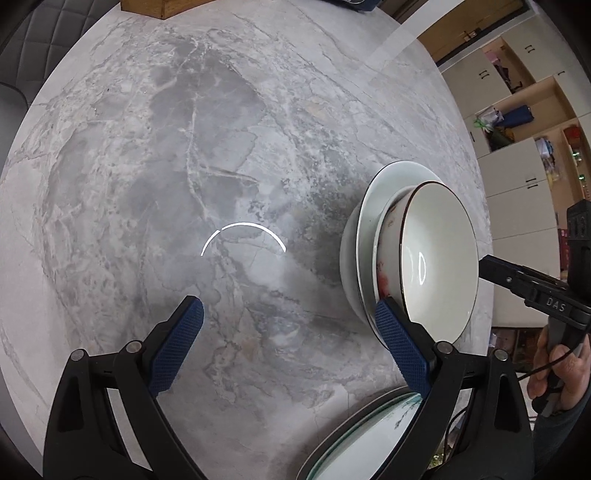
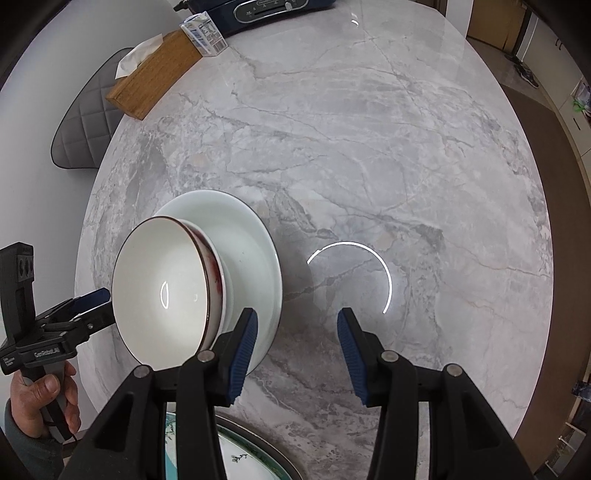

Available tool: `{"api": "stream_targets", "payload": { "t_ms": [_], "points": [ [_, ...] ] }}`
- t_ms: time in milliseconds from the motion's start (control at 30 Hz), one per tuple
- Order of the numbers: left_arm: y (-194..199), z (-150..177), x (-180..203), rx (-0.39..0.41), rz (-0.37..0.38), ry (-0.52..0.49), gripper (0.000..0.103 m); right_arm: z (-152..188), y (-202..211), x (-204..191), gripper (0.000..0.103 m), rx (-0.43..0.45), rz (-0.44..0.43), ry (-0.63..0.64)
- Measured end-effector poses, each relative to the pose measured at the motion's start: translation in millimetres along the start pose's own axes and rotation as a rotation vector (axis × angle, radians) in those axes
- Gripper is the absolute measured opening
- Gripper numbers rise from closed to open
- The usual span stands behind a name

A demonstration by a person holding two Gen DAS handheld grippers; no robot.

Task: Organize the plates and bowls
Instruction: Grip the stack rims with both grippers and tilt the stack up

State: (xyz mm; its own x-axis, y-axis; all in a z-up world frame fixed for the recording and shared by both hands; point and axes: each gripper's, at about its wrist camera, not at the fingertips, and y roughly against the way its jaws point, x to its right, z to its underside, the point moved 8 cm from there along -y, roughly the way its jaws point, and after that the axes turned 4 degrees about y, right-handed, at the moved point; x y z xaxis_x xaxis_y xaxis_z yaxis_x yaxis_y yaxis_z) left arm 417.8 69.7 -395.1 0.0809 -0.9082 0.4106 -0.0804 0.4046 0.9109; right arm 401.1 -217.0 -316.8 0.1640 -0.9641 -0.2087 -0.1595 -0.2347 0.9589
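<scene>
A white bowl with a dark rim and red pattern outside sits in a white deep plate on the marble table. My left gripper is open over bare table, its right finger beside the stack's near edge. My right gripper is open with nothing between its pads, just right of the stack. Each gripper shows in the other view, at the bowl's rim: left gripper, right gripper. A decorated green-rimmed plate lies at the near edge.
A wooden tissue box, a small carton and a dark blue appliance stand at the table's far side. A grey quilted chair is beyond the left edge. Open shelves lie past the table. A person's hand holds the left gripper.
</scene>
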Motion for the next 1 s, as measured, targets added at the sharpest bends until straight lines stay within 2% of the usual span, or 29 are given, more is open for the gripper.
{"api": "stream_targets", "payload": {
  "t_ms": [200,433,733,767,900,967,1000],
  "points": [
    [4,-11,-10,0.046,-0.010,0.034,0.094,1,-2,-1,0.049,-0.005,0.001,0.003],
    [-10,-10,-6,0.011,-0.017,-0.006,0.095,2,-8,1,0.049,-0.020,0.003,0.000],
    [-33,-19,1,0.007,-0.019,-0.054,0.094,5,-13,-1,0.049,-0.024,0.002,0.003],
    [-36,-21,2,0.003,-0.018,-0.054,0.092,5,-15,1,0.049,-0.022,0.003,0.002],
    [-48,-22,14,-0.008,-0.002,-0.074,0.065,2,-22,5,0.049,-0.014,-0.019,-0.007],
    [-53,-23,20,-0.013,0.005,-0.073,0.056,1,-26,5,0.047,-0.016,-0.037,-0.011],
    [-56,-24,20,-0.015,0.013,-0.060,0.055,0,-27,6,0.044,-0.011,-0.052,-0.022]
  ]
}}
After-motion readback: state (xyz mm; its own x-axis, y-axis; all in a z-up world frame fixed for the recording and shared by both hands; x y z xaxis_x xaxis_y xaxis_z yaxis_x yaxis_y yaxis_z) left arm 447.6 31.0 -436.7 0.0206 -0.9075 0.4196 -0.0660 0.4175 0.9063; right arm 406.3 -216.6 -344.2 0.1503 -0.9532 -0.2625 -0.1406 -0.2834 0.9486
